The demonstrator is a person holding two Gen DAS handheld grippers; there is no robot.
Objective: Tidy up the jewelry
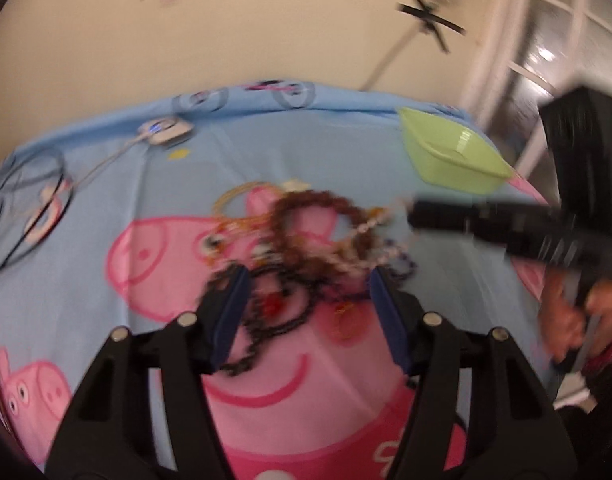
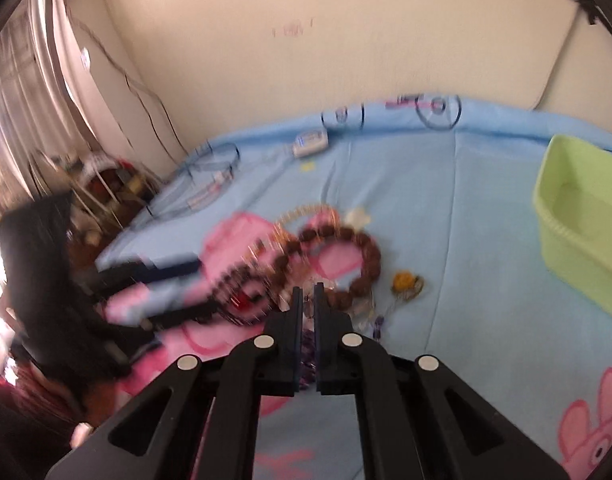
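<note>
Your blue cartoon-pig sheet (image 2: 445, 216) covers the whole surface under you, running up to a cream wall (image 2: 306, 40). At the right edge of the sheet sits the green plastic basket (image 2: 577, 216), well apart from the jewelry and with nothing showing inside it.

In the middle of the sheet, right on the big pink pig print, lies your jewelry pile (image 1: 306, 248), all tangled together. The brown bead bracelet (image 2: 345, 256) forms the widest loop, a black bead chain (image 1: 274, 320) trails toward you, and a thin gold bangle (image 1: 238, 196) rests at the far side. A small yellow charm (image 2: 403, 280) lies just beside the brown beads, toward the basket.

Your left claw (image 1: 306, 316) stands partly spread over the near side of the pile, the black chain running between its blue pads; motion blur keeps me from telling whether they press on it. Your right claw (image 2: 308, 320) is pinched tight, with small purple and clear beads (image 2: 307, 356) caught in the narrow slot between its fingers. A white corded controller (image 1: 166, 130) lies near the far edge of the sheet.
</note>
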